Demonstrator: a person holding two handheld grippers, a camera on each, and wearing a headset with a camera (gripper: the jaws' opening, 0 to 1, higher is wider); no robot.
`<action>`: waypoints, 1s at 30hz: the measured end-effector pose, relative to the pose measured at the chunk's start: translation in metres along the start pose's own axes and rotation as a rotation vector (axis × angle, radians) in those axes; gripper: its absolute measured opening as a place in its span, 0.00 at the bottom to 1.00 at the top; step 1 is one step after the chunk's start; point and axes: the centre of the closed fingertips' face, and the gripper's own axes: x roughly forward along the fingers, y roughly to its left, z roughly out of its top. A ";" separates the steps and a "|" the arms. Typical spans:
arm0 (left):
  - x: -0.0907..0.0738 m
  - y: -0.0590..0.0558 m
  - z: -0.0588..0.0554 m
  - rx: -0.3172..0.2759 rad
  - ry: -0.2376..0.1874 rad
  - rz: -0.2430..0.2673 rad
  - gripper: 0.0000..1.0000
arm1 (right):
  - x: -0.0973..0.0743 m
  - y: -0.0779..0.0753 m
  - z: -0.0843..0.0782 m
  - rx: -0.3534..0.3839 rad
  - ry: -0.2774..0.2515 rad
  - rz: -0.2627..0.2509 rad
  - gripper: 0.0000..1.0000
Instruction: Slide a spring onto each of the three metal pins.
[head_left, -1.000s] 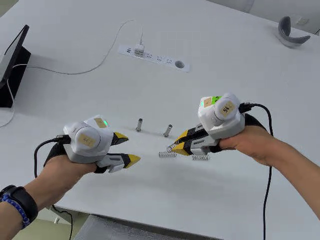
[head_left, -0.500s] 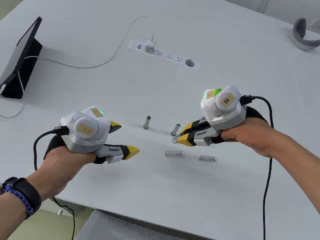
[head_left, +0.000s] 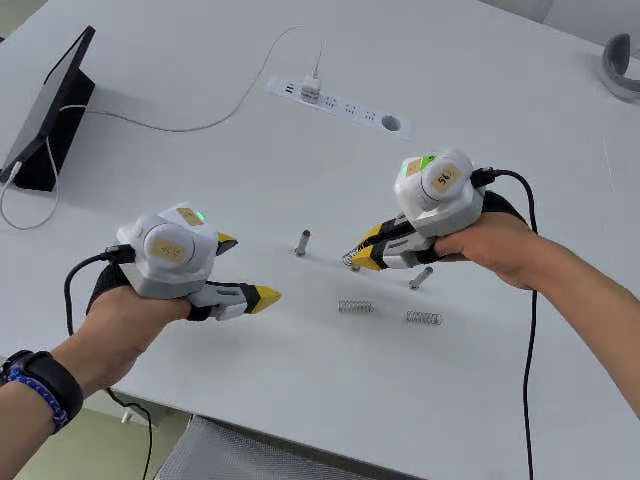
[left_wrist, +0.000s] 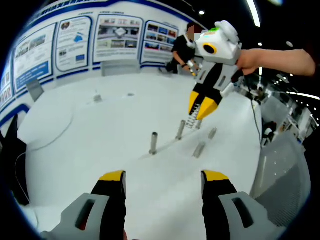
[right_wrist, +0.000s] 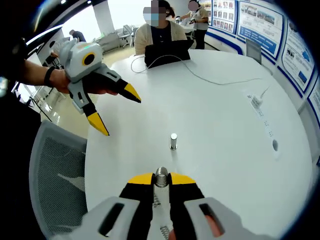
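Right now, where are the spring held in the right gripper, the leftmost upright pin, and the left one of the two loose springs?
held spring (right_wrist: 161, 174), right gripper view, top coil between the jaws.
upright pin (head_left: 302, 243), head view, middle of its shaft.
left loose spring (head_left: 355, 306), head view, its middle coils.

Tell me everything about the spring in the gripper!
The spring is a thin coil of shiny, silvery wire. The right gripper is shut on it, pinching it between its yellow tips. One round end pokes out past the tips; the rest runs back between the jaws. It is held off the white table, close beside an upright metal pin; whether it touches that pin cannot be told.
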 end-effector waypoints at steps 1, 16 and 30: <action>0.000 0.000 0.000 -0.001 0.000 0.001 0.63 | 0.001 -0.001 0.001 -0.001 0.000 0.000 0.12; 0.000 0.002 -0.004 -0.019 0.001 0.005 0.66 | 0.013 -0.016 0.017 -0.031 0.010 0.015 0.12; -0.006 0.010 -0.009 -0.031 0.002 0.016 0.67 | 0.026 -0.024 0.031 -0.049 0.015 0.030 0.12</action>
